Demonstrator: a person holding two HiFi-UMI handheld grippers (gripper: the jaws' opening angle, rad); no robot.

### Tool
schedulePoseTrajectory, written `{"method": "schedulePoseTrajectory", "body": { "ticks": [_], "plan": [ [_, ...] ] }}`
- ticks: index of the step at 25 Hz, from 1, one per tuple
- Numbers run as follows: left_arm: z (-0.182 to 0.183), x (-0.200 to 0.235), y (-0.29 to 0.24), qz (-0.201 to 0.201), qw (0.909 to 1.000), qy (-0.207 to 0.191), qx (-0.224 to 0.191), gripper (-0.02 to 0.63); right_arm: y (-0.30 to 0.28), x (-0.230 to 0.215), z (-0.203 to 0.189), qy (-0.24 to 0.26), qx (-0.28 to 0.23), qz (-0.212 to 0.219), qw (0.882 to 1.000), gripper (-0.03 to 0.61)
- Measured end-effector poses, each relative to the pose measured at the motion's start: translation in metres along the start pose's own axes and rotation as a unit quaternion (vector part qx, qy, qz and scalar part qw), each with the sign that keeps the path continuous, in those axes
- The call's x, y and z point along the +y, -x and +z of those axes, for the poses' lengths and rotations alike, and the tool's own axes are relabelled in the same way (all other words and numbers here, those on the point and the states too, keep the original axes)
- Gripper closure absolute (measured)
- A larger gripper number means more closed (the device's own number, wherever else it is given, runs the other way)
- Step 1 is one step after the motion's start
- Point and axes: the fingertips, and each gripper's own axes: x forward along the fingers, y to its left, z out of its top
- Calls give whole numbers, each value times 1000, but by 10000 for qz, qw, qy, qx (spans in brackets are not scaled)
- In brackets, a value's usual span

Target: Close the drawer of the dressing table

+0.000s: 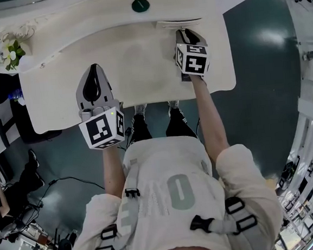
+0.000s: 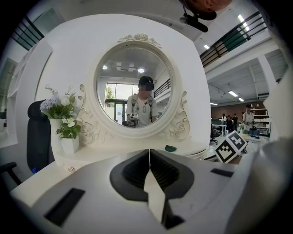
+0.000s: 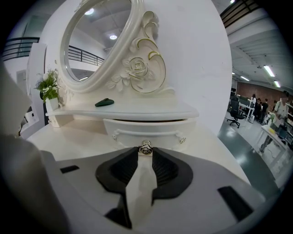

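The white dressing table (image 1: pixel 140 68) has a small drawer (image 3: pixel 146 132) under its raised shelf, on the right side. The drawer front stands slightly out, with a dark gap along its top. My right gripper (image 3: pixel 146 150) is shut on the drawer's small metal knob (image 3: pixel 146 147), which sits between the jaw tips. From the head view the right gripper (image 1: pixel 185 33) reaches that drawer (image 1: pixel 179 23) from the front. My left gripper (image 1: pixel 93 81) hovers over the tabletop's left half, shut and empty, and in its own view the left gripper (image 2: pixel 149 155) faces the round mirror (image 2: pixel 133 87).
A dark green object (image 1: pixel 140 5) lies on the raised shelf. A vase of flowers (image 2: pixel 64 119) stands at the shelf's left end. A black chair (image 1: pixel 15 126) is left of the table. The person's feet (image 1: pixel 155 108) are at the table's front edge.
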Motion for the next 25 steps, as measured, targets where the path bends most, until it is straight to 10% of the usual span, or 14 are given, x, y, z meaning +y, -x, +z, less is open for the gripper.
{"method": "schedulePoseTrajectory", "body": {
  "ticks": [25],
  "plan": [
    [2,4,-5,133,9998,-119,-13,594,-21,-3,15,46,-5,11,10000,471]
  ]
}}
